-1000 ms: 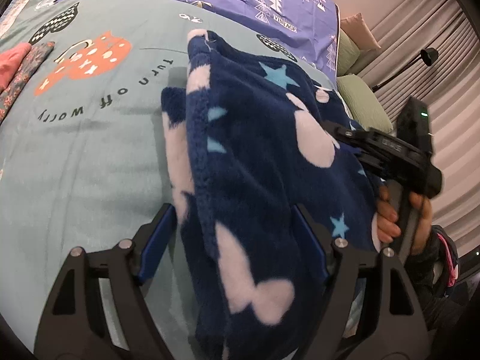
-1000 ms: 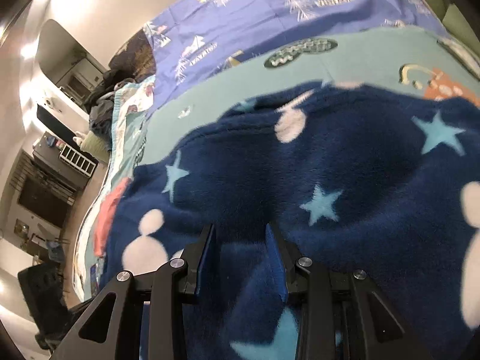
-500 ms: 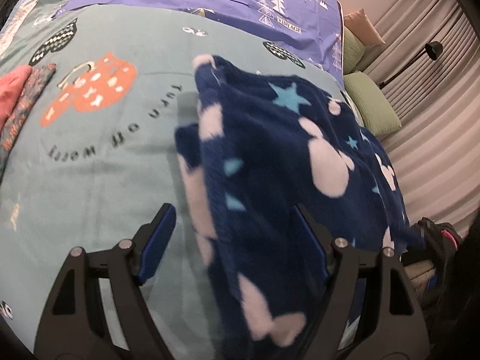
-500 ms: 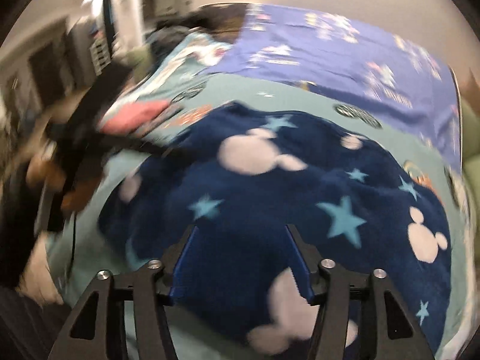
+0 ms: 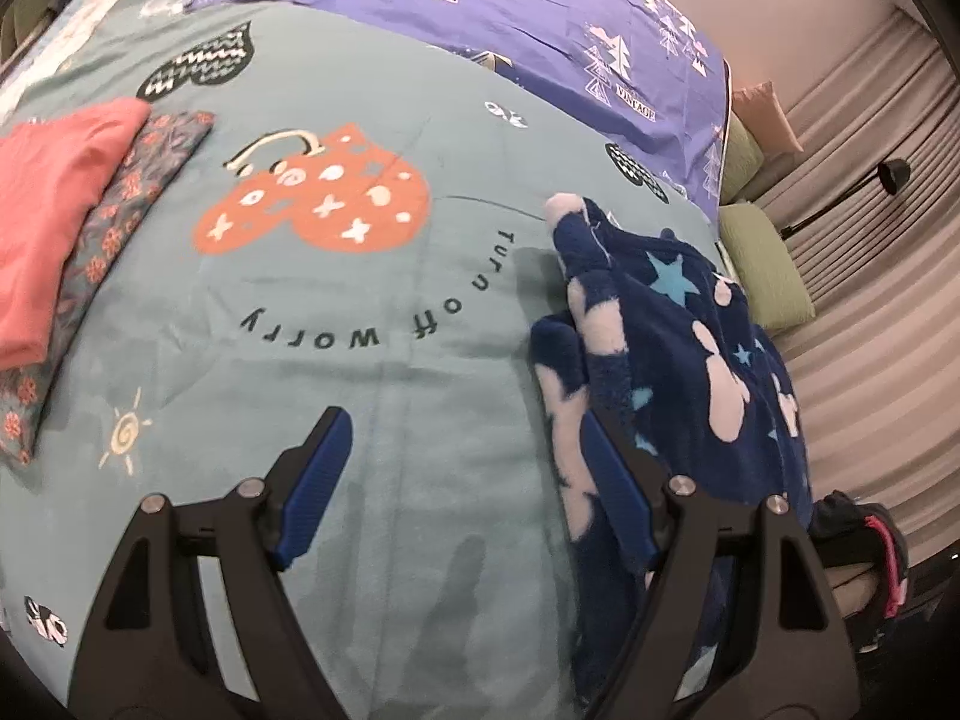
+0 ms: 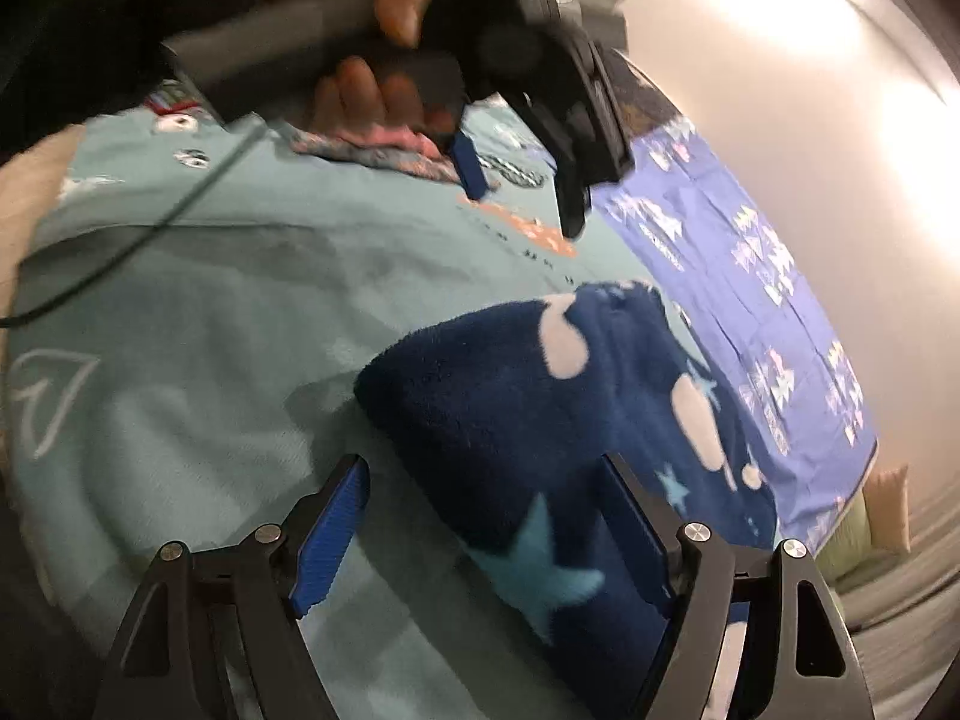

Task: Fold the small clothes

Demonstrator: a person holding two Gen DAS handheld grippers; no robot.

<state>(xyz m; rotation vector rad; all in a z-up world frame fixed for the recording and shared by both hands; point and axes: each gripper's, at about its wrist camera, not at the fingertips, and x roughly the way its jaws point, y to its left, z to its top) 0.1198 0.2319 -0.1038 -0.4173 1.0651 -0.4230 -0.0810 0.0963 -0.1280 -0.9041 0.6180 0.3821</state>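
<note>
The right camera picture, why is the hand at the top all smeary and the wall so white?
In the right wrist view the left hand and its gripper are smeared by motion blur, and bright light washes out the wall. In the left wrist view the teal blanket looks sharper, but the fisheye lens bulges it, with dark corners.

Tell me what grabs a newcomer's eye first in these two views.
The fluffy navy fleece garment with white mouse heads and light blue stars dominates, bunched on the right of the teal printed bedspread. Both the left gripper and the right gripper stand open; the right one straddles the fleece's edge. At far left, a folded coral-pink cloth lies on a floral one.
</note>
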